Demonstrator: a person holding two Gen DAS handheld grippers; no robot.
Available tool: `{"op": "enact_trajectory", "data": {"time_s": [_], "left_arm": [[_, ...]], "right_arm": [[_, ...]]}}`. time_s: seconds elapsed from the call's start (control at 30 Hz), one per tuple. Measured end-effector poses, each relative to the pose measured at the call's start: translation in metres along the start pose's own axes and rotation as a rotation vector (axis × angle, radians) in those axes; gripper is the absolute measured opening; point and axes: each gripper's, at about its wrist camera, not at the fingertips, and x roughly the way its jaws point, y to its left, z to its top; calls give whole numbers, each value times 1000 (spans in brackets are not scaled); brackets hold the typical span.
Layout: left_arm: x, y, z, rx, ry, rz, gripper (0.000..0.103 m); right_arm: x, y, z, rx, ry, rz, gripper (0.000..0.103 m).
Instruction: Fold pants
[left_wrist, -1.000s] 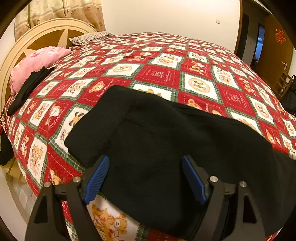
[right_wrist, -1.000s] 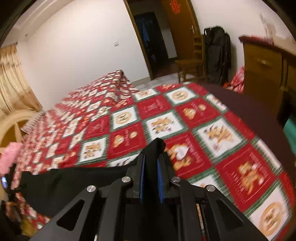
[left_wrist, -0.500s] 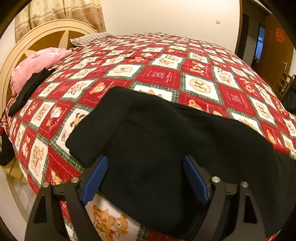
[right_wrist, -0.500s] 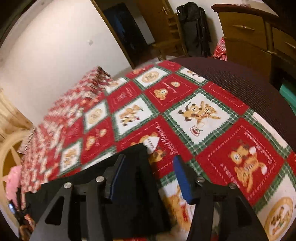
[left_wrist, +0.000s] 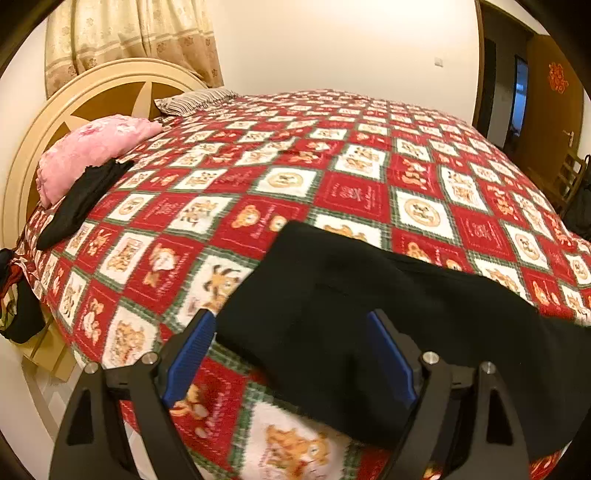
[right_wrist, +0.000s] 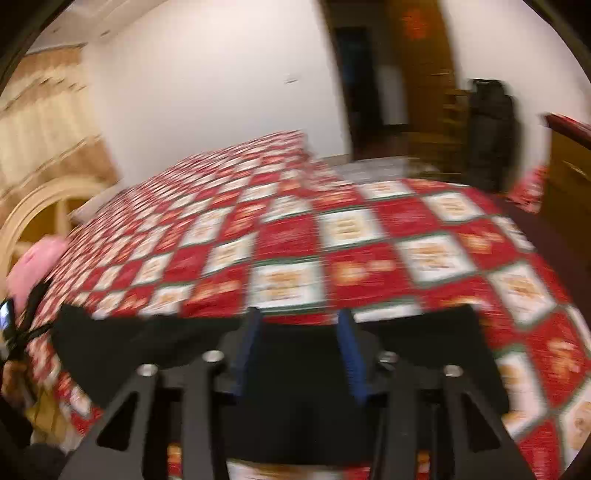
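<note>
The black pants (left_wrist: 388, 314) lie flat along the near edge of the bed on a red quilt (left_wrist: 332, 177) with bear squares. My left gripper (left_wrist: 291, 332) is open over the pants' left end, its blue pads either side of the cloth, holding nothing. In the blurred right wrist view the pants (right_wrist: 424, 354) stretch left across the near edge, and my right gripper (right_wrist: 299, 332) is open above them, empty.
A pink pillow (left_wrist: 88, 151) and a second black garment (left_wrist: 81, 201) lie by the cream headboard (left_wrist: 92, 92) at the left. A striped pillow (left_wrist: 192, 101) sits farther back. A doorway, wooden chair and dark bag (right_wrist: 491, 136) stand beyond the bed's right side.
My right gripper opened and let go of the pants' end, which now lies on the quilt, then swung left. My left gripper shifted left and stayed open.
</note>
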Motion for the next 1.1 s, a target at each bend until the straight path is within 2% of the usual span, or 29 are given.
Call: {"op": "enact_trajectory", "data": {"time_s": [0.1, 0.17, 0.27, 0.37, 0.43, 0.5, 0.6, 0.73, 0.83, 0.93, 1.03, 1.1], "left_arm": [[-2, -2, -5, 39, -9, -5, 87], [-1, -10, -7, 54, 0, -19, 87], [-5, -27, -12, 64, 1, -91, 87], [-7, -43, -20, 113, -18, -83, 87], [1, -48, -25, 150, -3, -57, 87], [14, -47, -30, 151, 36, -25, 87], [20, -37, -33, 76, 55, -69, 87], [20, -34, -34, 58, 61, -92, 88], [20, -36, -37, 52, 58, -88, 88], [20, -37, -38, 39, 57, -86, 88], [22, -35, -36, 29, 62, -89, 89], [23, -36, -36, 25, 63, -90, 90]], "right_arm": [[28, 54, 0, -87, 45, 130, 34], [52, 90, 6, -118, 88, 250, 34], [89, 137, 15, -167, 162, 416, 35], [121, 181, 14, -275, 252, 526, 35], [140, 200, 12, -321, 325, 596, 35], [159, 215, 11, -354, 367, 620, 35], [181, 234, 11, -405, 419, 668, 36], [200, 252, 5, -518, 483, 648, 36], [198, 255, -2, -554, 535, 674, 36], [184, 259, -8, -567, 528, 714, 36], [174, 265, -22, -581, 587, 798, 36], [174, 273, -35, -632, 606, 775, 36]]}}
